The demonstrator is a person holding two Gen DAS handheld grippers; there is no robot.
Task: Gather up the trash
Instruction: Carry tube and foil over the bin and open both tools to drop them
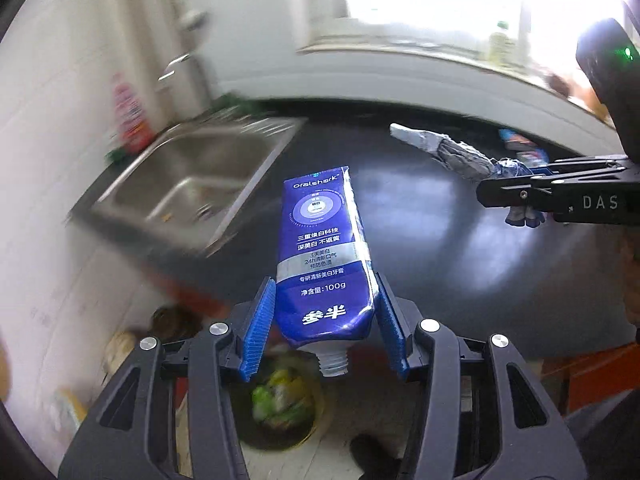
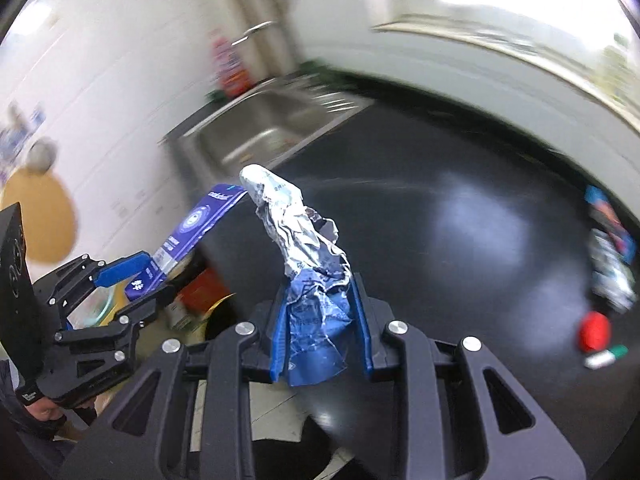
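My left gripper (image 1: 326, 312) is shut on a flattened blue toothpaste tube (image 1: 322, 256), its capless neck pointing back toward the camera. The same tube (image 2: 196, 232) shows in the right wrist view, held by the left gripper (image 2: 136, 280) at the left. My right gripper (image 2: 320, 320) is shut on a crumpled silver-and-blue foil wrapper (image 2: 304, 248) that sticks up and away. In the left wrist view that wrapper (image 1: 452, 152) hangs from the right gripper (image 1: 520, 196) at the right edge. Both grippers are above the near edge of a black counter (image 1: 440, 240).
A steel sink (image 1: 200, 176) is set into the counter's left end, with a red bottle (image 1: 130, 112) behind it. A bin with green waste (image 1: 280, 400) stands on the floor below. More wrappers (image 2: 612, 256), a red cap (image 2: 594, 330) and a small tube lie on the counter's right.
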